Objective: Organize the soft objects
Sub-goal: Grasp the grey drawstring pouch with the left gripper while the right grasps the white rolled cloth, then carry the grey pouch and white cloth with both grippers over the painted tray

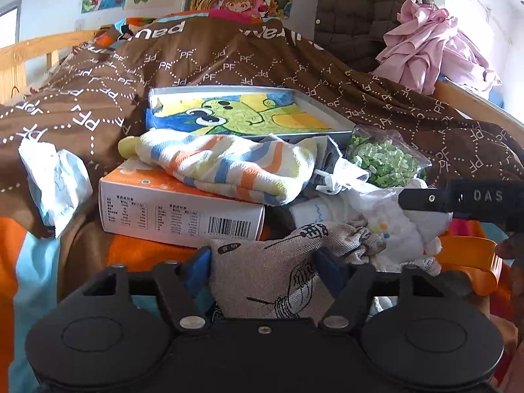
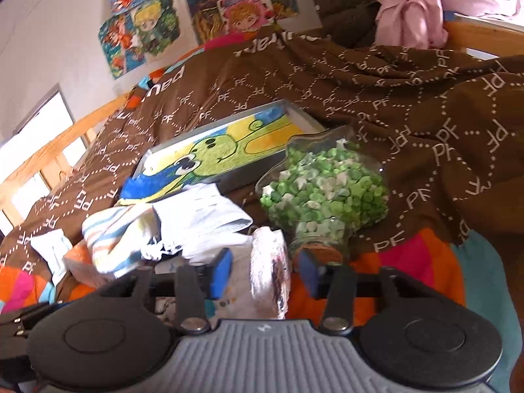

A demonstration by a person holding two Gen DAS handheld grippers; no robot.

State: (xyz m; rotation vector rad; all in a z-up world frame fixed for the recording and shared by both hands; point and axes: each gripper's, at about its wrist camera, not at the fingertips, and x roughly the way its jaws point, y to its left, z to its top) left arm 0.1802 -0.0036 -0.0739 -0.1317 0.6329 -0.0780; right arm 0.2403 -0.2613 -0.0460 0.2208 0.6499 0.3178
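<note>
My left gripper [image 1: 265, 263] is shut on a beige burlap drawstring pouch [image 1: 271, 271] with black drawings, held low over the bed. A striped towel [image 1: 229, 163] lies on an orange and white box [image 1: 170, 206]. White cloths [image 1: 393, 226] lie to the right of the pouch. My right gripper [image 2: 267, 267] is open; a shiny foil-wrapped item [image 2: 270, 275] stands between its fingers, touching neither that I can tell. The striped towel [image 2: 111, 232] and a white cloth pouch [image 2: 203, 219] lie to its left.
A bag of green paper stars [image 2: 327, 190] [image 1: 386, 160] lies ahead. A framed frog picture [image 1: 242, 114] [image 2: 222, 150] rests on the brown quilt [image 1: 229, 62]. A white packet [image 1: 59, 190] lies at left. Pink clothes [image 1: 435, 49] hang at the right. Wooden bed rail [image 1: 32, 52] at left.
</note>
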